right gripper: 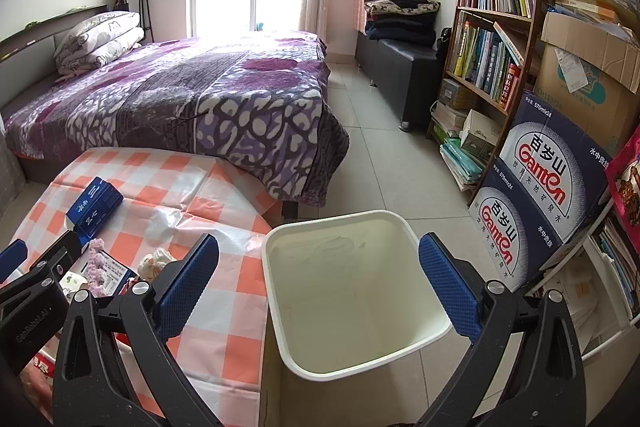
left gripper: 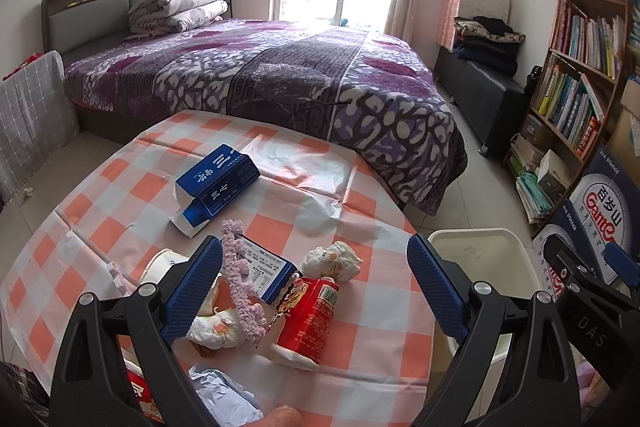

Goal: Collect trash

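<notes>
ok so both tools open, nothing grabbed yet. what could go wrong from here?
1. The pink fuzzy strand lies draped over the blue-and-white box and a crumpled wad right by the left tool; a grab there may snag several items or drag some off.
2. The red tube lies near the table's edge; a nudge could roll it off.
3. The white bin stands below the table beside it; a release short of the rim would likely drop trash on the floor.

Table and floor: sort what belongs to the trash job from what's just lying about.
Job: blue carton, red tube, crumpled tissue, pink yarn strip, white bin, left gripper, right gripper, both open.
Lying about: bed, bookshelf, water cases.
</notes>
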Action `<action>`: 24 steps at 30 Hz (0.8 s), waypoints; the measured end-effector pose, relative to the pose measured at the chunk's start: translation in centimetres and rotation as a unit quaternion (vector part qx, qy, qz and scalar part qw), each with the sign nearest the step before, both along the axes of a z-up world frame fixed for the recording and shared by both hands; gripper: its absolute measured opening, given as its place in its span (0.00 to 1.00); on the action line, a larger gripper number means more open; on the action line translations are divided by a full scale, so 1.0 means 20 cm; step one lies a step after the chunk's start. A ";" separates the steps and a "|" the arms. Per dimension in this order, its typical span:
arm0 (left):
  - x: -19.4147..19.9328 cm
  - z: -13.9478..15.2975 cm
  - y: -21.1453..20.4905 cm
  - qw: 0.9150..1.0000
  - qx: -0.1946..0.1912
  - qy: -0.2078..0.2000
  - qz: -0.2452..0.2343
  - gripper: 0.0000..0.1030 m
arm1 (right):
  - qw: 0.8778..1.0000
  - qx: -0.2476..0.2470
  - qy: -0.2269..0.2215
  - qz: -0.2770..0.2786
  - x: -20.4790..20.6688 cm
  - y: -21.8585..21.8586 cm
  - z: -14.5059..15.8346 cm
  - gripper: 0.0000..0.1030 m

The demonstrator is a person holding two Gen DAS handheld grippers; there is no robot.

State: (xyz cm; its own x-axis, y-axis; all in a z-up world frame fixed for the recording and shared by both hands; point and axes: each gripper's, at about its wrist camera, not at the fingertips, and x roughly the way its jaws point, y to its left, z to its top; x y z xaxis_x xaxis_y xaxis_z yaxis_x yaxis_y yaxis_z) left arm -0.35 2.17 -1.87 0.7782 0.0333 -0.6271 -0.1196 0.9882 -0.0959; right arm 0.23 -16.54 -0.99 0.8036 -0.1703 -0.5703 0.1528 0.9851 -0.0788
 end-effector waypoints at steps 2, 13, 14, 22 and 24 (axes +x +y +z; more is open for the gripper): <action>0.00 0.00 0.00 1.000 -0.001 0.000 0.000 0.88 | 1.000 0.000 0.000 0.000 0.00 0.00 0.00 0.93; 0.00 0.00 0.00 1.000 0.000 0.000 0.000 0.88 | 1.000 -0.001 0.001 0.000 0.00 0.00 0.00 0.93; 0.00 0.00 0.00 1.000 0.000 0.000 -0.001 0.88 | 1.000 -0.001 0.001 0.000 0.00 0.00 0.00 0.93; 0.00 -0.01 0.01 1.000 -0.001 0.002 0.000 0.88 | 1.000 -0.001 0.001 0.000 0.00 0.00 0.00 0.93; 0.00 -0.01 0.01 1.000 -0.001 0.001 0.000 0.88 | 1.000 0.000 0.002 0.000 0.01 0.00 0.00 0.93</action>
